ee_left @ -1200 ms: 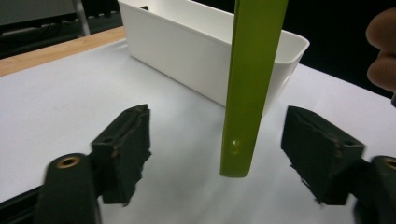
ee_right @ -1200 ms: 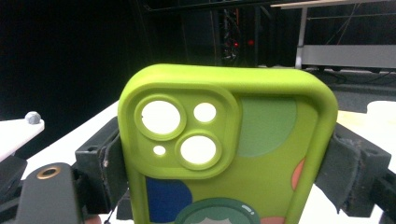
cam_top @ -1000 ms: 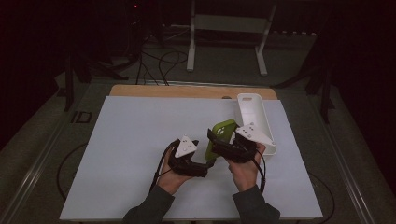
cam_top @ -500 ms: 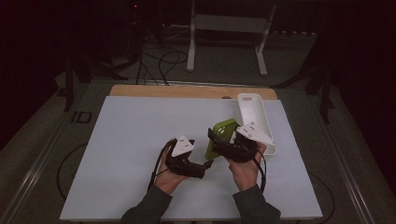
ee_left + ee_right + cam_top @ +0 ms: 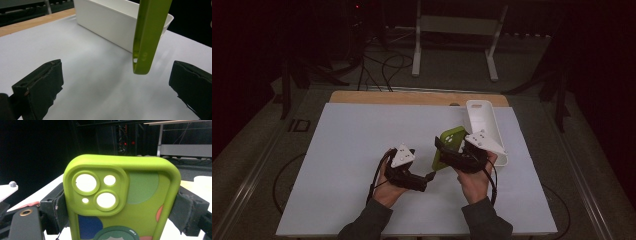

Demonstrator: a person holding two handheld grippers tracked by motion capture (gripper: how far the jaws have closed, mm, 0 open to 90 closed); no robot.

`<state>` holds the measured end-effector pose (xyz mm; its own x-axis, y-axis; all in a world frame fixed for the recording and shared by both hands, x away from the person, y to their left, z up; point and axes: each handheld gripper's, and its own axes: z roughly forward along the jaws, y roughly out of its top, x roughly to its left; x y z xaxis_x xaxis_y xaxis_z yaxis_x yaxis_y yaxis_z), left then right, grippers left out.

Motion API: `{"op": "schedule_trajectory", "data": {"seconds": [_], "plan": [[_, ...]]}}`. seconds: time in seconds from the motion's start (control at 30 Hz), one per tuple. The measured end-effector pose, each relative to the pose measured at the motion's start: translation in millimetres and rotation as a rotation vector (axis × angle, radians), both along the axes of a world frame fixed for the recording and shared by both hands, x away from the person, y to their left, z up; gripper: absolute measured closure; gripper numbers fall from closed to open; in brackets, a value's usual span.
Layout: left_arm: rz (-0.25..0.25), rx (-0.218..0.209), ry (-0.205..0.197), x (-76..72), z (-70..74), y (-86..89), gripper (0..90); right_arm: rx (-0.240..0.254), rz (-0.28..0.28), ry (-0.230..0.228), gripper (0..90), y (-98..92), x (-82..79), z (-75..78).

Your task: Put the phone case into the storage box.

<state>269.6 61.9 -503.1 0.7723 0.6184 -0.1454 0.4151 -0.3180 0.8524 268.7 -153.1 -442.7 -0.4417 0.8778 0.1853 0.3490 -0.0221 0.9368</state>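
A lime-green phone case (image 5: 451, 140) with camera cut-outs and coloured shapes (image 5: 140, 195) stands upright above the white sheet. My right gripper (image 5: 453, 156) is shut on it, with a pad pressed to each long side (image 5: 122, 211). My left gripper (image 5: 428, 176) is just left of the case and points at it. Its jaws have just been opening and now stand wide apart (image 5: 117, 82). The case's lower corner (image 5: 145, 50) hangs ahead between them, touching neither pad.
A long white tray (image 5: 482, 112) lies at the right rear of the white sheet (image 5: 352, 165), just behind the case; its wall (image 5: 107, 27) is close. A wooden table edge (image 5: 412, 97) runs along the back. Cables trail from both grippers.
The left gripper has drawn back a little to the left, away from the case's lower end. The right gripper and the case have stayed in place.
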Motion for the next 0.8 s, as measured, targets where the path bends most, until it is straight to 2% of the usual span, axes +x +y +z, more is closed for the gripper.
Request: {"op": "schedule_trajectory", "data": {"seconds": [0.8], "plan": [[0.046,0.017,0.008,0.2,1.2,37.1,0.0,-0.012,-0.009,-0.002,15.3,-1.6,5.4,6.2]]}}
